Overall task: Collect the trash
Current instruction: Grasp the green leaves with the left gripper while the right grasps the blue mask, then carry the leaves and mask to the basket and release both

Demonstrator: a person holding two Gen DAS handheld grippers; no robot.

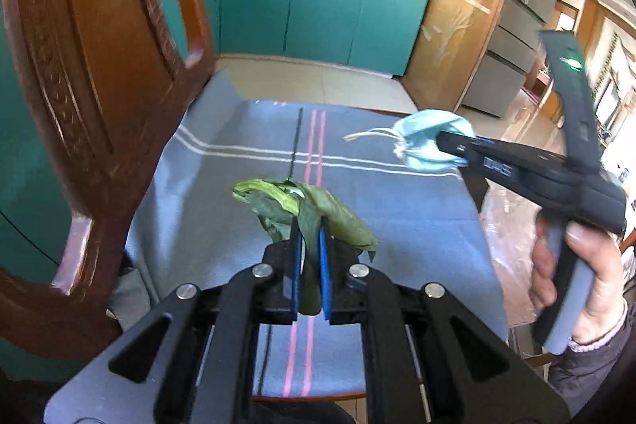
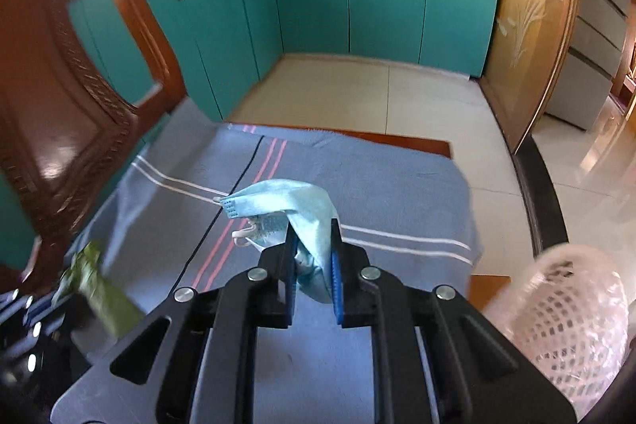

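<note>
Left wrist view: the left gripper sits at lower centre, its blue-padded fingers pinched narrow on a wilted green leaf. The leaf's stem runs down between the pads, and its crumpled bulk spills above and to both sides of the tips, lifted clear of the grey-blue striped cloth that covers the chair seat. A carved wooden chair back fills the left of the frame. At right, a hand grips the handle of the right gripper, and its fingers are clamped on a light blue face mask, ear loop trailing left, held in the air above the cloth.

Right wrist view: the right gripper is at centre, fingers closed on the face mask. The mask fabric is trapped between the pads and drapes up and to the left over the tips, white ear loop hanging beside the left finger. At lower left, blurred, the green leaf shows in the left gripper. A pink mesh basket with a plastic liner sits at lower right, beside the cloth.
</note>
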